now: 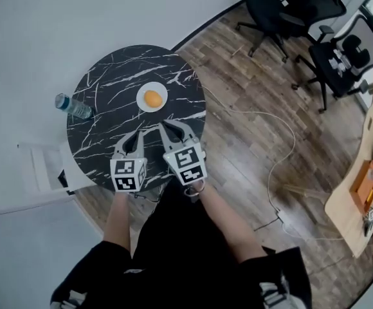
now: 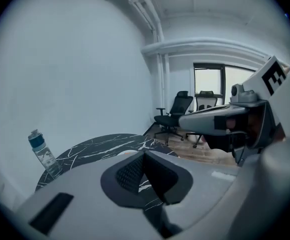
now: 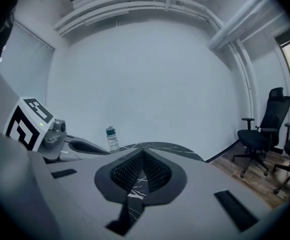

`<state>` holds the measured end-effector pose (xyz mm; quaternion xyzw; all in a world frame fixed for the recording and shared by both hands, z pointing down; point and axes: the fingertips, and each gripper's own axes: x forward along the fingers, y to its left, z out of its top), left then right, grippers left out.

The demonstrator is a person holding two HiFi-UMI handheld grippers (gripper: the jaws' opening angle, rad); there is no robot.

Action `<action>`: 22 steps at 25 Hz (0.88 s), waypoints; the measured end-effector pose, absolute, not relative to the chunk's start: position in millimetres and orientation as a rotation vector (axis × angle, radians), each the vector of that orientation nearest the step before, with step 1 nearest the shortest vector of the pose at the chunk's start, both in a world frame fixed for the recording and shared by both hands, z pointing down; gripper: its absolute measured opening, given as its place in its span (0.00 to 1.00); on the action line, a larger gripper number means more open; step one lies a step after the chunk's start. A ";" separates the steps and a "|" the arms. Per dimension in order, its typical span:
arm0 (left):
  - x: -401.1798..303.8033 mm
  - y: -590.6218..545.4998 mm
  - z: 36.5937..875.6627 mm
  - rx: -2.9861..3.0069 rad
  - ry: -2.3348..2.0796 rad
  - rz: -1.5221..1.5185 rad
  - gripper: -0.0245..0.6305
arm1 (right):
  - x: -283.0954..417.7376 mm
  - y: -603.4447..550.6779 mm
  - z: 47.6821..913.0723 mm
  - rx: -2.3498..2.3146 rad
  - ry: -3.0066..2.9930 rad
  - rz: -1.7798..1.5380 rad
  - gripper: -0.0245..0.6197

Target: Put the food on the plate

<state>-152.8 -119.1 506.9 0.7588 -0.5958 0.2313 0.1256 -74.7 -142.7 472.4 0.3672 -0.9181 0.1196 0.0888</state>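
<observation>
Round black marbled surface (image 1: 106,124). A white plate (image 1: 141,102) sits near its middle. One orange piece of food (image 1: 152,98) lies at the plate's centre and is the only thing on it. A capped clear bottle (image 1: 72,106) stands upright at the surface's left edge, well apart from the plate; its contents cannot be made out.

Left hand-held gripper (image 2: 144,159): jaws together, nothing between them. Right hand-held gripper (image 3: 143,156): jaws together, empty. Both are side by side over the surface's near edge, short of the plate.
</observation>
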 end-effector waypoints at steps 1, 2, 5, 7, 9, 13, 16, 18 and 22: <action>-151.9 -113.3 501.4 2.208 -1.756 0.658 0.04 | -74.2 -139.0 468.5 1.092 -2.737 0.341 0.03; -152.0 -107.7 496.4 2.199 -1.783 0.653 0.04 | -73.2 -135.3 463.5 1.093 -2.745 0.331 0.03; -156.5 -91.4 479.7 2.130 -1.889 0.607 0.04 | -66.3 -124.7 442.2 1.108 -2.781 0.293 0.03; -159.1 -80.5 463.2 2.060 -1.946 0.482 0.04 | -58.9 -117.7 425.1 1.122 -2.805 0.246 0.03; -157.2 -70.5 444.2 2.020 -1.978 0.338 0.04 | -49.9 -112.0 410.2 1.145 -2.822 0.188 0.03; -146.2 -50.9 403.3 2.051 -2.062 0.211 0.04 | -29.4 -99.1 376.4 1.188 -2.881 0.117 0.03; -142.1 -37.5 376.2 2.055 -2.059 0.071 0.04 | -13.2 -90.6 353.5 1.219 -2.920 0.078 0.03; -136.8 -31.4 361.4 2.084 -2.071 0.042 0.04 | -4.7 -84.1 340.4 1.233 -2.936 0.020 0.03; -114.8 -32.5 341.0 2.170 -2.105 0.054 0.04 | 1.8 -75.8 328.5 1.191 -2.930 -0.091 0.03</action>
